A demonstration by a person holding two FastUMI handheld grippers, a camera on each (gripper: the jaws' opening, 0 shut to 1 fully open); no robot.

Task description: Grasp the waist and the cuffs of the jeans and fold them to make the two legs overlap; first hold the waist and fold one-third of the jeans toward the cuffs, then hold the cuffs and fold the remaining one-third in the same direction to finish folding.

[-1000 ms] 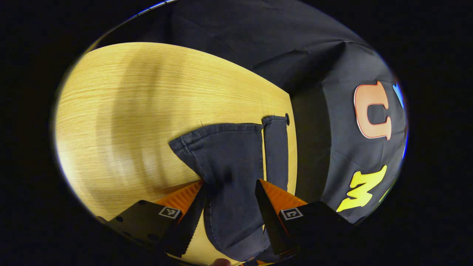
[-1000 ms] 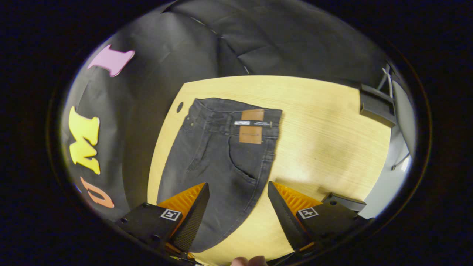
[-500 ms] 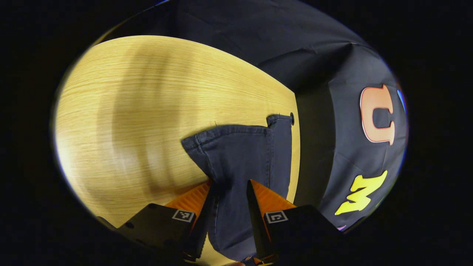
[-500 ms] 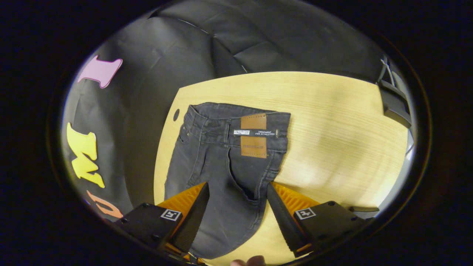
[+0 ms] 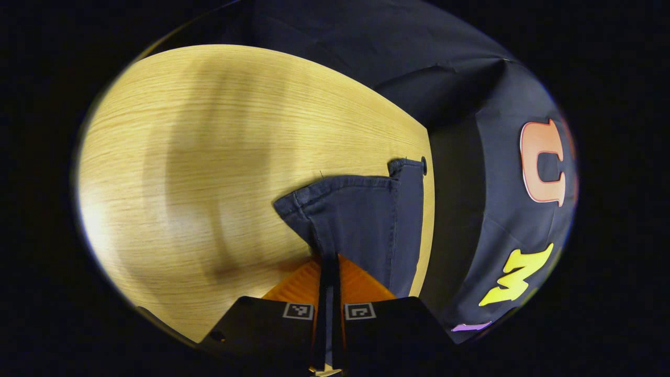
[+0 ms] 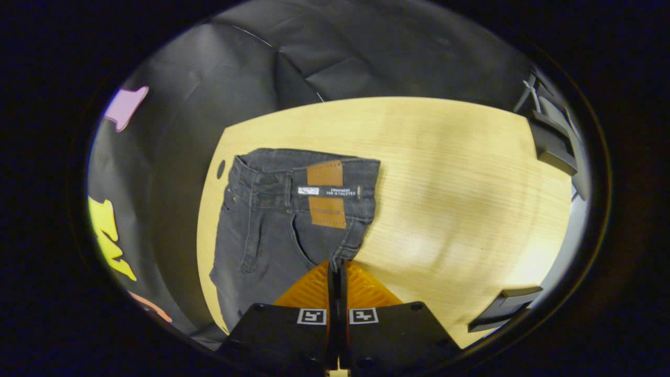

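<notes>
Dark grey jeans lie flat on a light wooden table. In the left gripper view their two cuffs [image 5: 361,214] sit side by side near the table's right edge, and my left gripper [image 5: 328,262] is shut on the near leg's fabric, which bunches between the fingers. In the right gripper view the waist [image 6: 306,180], with a brown leather patch [image 6: 327,193], points away from me. My right gripper [image 6: 337,267] is shut on the jeans' right edge just below the waist.
The wooden table [image 6: 460,199] stretches wide to the right of the jeans in the right gripper view and to the left of the cuffs [image 5: 172,173] in the left gripper view. A small dark hole [image 5: 423,165] marks the table edge. Dark brackets [image 6: 555,146] stand at the far right.
Both grippers went from open to shut, each pinching denim. The left closed on the leg near the cuffs, the right on the edge below the waist.
</notes>
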